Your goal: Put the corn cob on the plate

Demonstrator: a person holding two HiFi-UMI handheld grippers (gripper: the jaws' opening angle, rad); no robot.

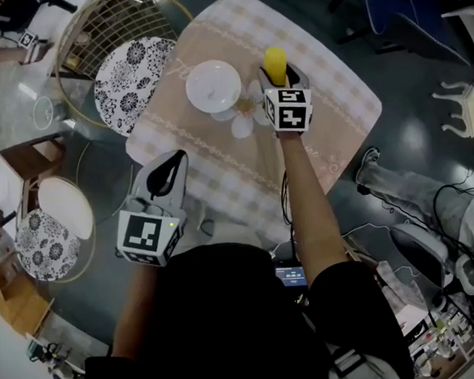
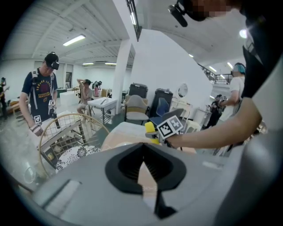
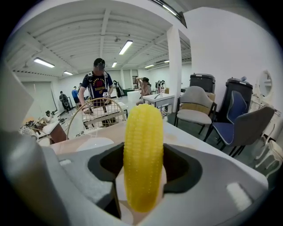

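Head view, nearest us: our left gripper [image 1: 169,172] hangs idle, jaws together on nothing, while our right gripper [image 1: 278,78] is clamped round the one corn cob [image 1: 274,62], upright above the tablecloth [image 1: 340,95]. We should carry it left over the single white plate [image 1: 212,86], lower it, tilt it flat, then release. The smaller white pieces [image 1: 244,125] beside the plate are perhaps saucers.

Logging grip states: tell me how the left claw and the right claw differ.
The right claw is clamped on the corn cob, which stands upright. The left claw is shut on nothing. The right claw reaches out over the table, beside the white plate. The left claw sits back by the table's near edge. Both are grey and of the same build.
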